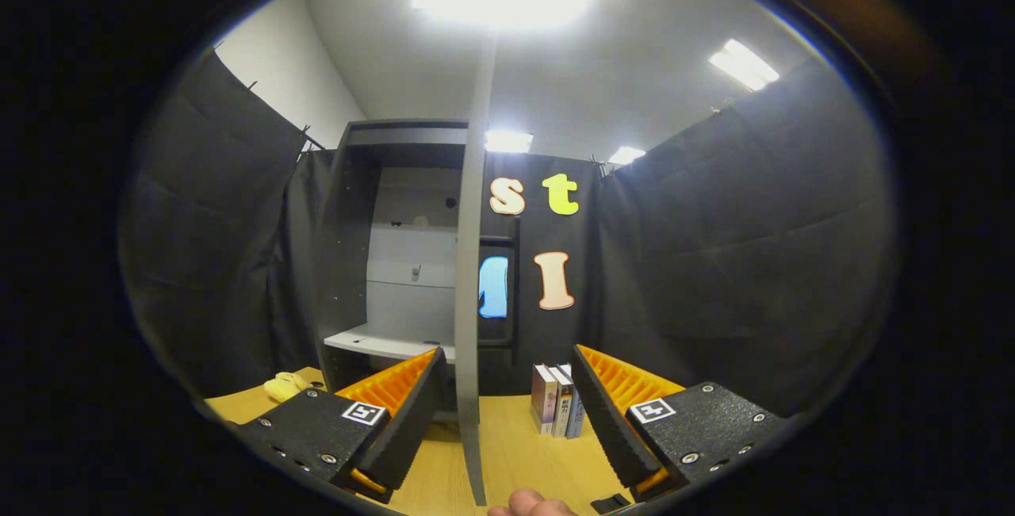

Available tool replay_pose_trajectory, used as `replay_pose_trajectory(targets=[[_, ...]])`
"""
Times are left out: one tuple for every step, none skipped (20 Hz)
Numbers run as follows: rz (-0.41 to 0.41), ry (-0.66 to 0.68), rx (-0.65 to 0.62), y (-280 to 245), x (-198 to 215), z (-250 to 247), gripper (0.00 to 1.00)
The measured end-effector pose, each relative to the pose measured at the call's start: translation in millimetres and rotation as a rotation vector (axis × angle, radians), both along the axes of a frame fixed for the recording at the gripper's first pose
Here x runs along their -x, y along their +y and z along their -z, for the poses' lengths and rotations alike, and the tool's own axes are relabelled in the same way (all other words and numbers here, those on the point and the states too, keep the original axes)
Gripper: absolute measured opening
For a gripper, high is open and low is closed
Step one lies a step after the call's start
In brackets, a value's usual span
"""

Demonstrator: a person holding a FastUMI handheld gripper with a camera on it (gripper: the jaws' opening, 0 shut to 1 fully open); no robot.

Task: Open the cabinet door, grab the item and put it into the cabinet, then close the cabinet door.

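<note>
**Cabinet with door swung open, gripper spread before it**

Cabinet (396, 246): one tall, dark-framed unit standing on a wooden table (515, 452) against the black cloth wall of the booth. Its interior is pale and exposed. One light shelf (381, 342) crosses the lower part, and a second, higher ledge carries a few small objects too small to identify. One door (469, 302) stands wide open, seen edge-on as a narrow grey strip running from the tabletop up toward the ceiling, directly between the two fingers. A dark vertical bar, apparently the handle (516, 286), lies just beside the door on its right.

Books (557, 399): three slim volumes stand upright, touching one another, on the table just right of the door's foot and just inside the right finger.

Gripper (505, 409): two fingers spread wide apart, clasping nothing; the door edge passes through the gap without touching either finger. Each finger body bears one square marker.

Yellow item (287, 385): one soft-looking object lies on the table left of the cabinet, beyond the left finger; its nature cannot be told.

Fingertip (530, 505): part of a person's hand shows at the near edge of the table, between the finger bases.

Ceiling lights: four bright panels overhead, one large and directly above the door.
</note>
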State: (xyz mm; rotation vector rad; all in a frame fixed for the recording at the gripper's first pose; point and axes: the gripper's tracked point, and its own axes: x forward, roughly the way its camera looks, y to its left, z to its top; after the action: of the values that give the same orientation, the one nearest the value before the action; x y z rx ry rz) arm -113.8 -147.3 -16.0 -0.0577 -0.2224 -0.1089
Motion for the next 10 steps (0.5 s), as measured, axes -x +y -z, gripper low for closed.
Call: replay_pose_trajectory(targets=[[-0.026, 0.014, -0.011, 19.8, 2.6, 19.0, 0.96], [-0.055, 0.032, -0.022, 42.8, 3.5, 39.6, 0.95], [-0.078, 0.05, -0.038, 62.6, 4.6, 62.2, 0.95], [-0.101, 0.07, -0.054, 82.8, 2.6, 84.4, 0.95], [-0.118, 0.089, -0.064, 101.1, -0.5, 107.4, 0.95], [-0.138, 0.11, -0.066, 119.1, -7.9, 130.0, 0.95], [-0.148, 0.123, -0.045, 133.4, -14.0, 150.5, 0.95], [-0.151, 0.131, -0.026, 141.5, -25.2, 165.9, 0.95], [-0.173, 0.145, -0.022, 155.1, -34.6, 181.9, 0.95], [-0.198, 0.163, -0.02, 171.1, -43.8, 202.6, 0.95]])
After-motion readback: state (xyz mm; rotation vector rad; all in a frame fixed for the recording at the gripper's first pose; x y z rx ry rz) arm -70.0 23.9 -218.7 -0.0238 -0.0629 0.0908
